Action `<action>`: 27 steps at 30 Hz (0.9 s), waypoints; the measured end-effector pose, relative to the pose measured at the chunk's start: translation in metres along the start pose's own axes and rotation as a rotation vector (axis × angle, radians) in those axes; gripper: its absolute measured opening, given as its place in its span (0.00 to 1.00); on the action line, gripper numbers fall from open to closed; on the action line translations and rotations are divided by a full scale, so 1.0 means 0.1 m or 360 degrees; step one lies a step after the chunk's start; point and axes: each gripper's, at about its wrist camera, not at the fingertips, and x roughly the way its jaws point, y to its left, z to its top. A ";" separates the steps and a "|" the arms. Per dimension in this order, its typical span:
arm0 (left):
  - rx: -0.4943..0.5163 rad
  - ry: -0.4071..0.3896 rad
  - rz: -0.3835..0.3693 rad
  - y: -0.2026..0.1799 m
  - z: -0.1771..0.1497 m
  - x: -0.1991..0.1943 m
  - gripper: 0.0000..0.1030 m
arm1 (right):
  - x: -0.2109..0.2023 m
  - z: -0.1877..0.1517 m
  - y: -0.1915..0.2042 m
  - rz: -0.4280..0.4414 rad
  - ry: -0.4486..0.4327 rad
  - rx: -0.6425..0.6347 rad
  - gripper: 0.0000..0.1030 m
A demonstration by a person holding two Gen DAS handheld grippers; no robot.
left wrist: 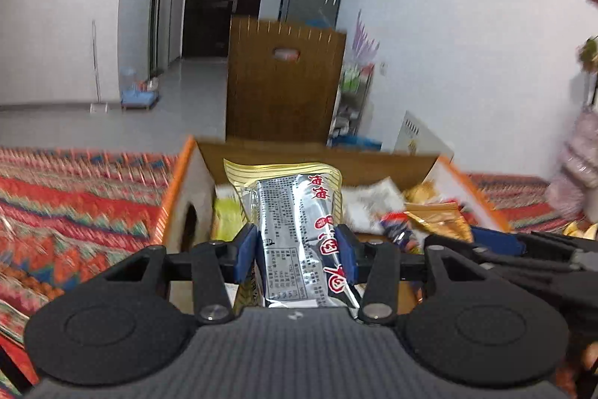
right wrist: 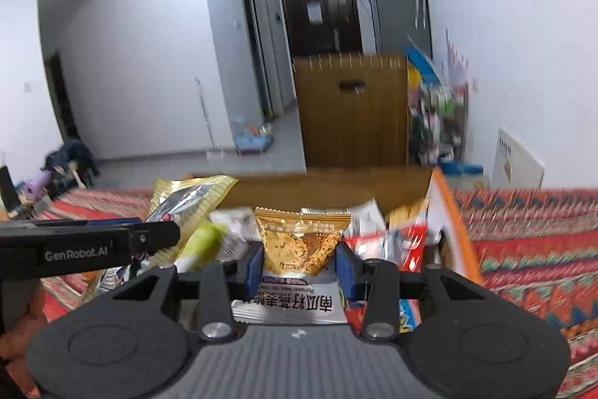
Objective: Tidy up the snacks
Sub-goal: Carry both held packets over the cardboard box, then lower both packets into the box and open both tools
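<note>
My left gripper (left wrist: 295,249) is shut on a silver and gold snack packet (left wrist: 295,219) and holds it over the open cardboard box (left wrist: 187,189). My right gripper (right wrist: 299,262) is shut on a small gold and white snack packet (right wrist: 299,245) above the same box (right wrist: 444,212). The box holds several loose snack packets (left wrist: 433,212). The left gripper and its packet (right wrist: 187,204) show at the left of the right wrist view. The right gripper's body (left wrist: 523,249) shows at the right of the left wrist view.
The box sits on a red patterned cloth (left wrist: 74,204) that spreads to both sides (right wrist: 530,242). A wooden chair back (left wrist: 284,85) stands just behind the box. A cluttered rack (right wrist: 437,114) and a white wall are at the right.
</note>
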 end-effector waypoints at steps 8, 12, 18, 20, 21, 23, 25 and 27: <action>0.0146 -0.0017 0.0115 -0.10 -0.18 0.24 0.65 | 0.37 -0.23 -0.05 -0.0084 0.0114 0.0014 0.58; 0.0135 -0.0050 0.0148 -0.07 -0.17 0.20 0.85 | 0.34 -0.17 -0.09 -0.0104 0.0074 0.0022 0.60; 0.0119 -0.0174 0.0143 -0.11 0.00 -0.30 0.91 | -0.22 0.04 -0.03 -0.0090 -0.0144 0.0009 0.62; 0.0172 -0.0208 0.0179 -0.16 0.04 -0.56 0.93 | -0.48 0.09 0.00 -0.0088 -0.0205 -0.0011 0.67; 0.0188 -0.0234 0.0202 -0.18 0.05 -0.69 0.96 | -0.59 0.13 0.01 -0.0085 -0.0215 -0.0021 0.68; 0.0223 -0.0330 0.0208 -0.23 0.04 -1.02 1.00 | -0.87 0.16 0.06 -0.0081 -0.0237 -0.0067 0.72; 0.0282 -0.0382 0.0224 -0.30 -0.02 -1.31 1.00 | -1.14 0.16 0.12 -0.0084 -0.0268 -0.0123 0.80; 0.0309 -0.0418 0.0245 -0.36 -0.10 -1.58 1.00 | -1.45 0.10 0.16 -0.0082 -0.0301 -0.0161 0.84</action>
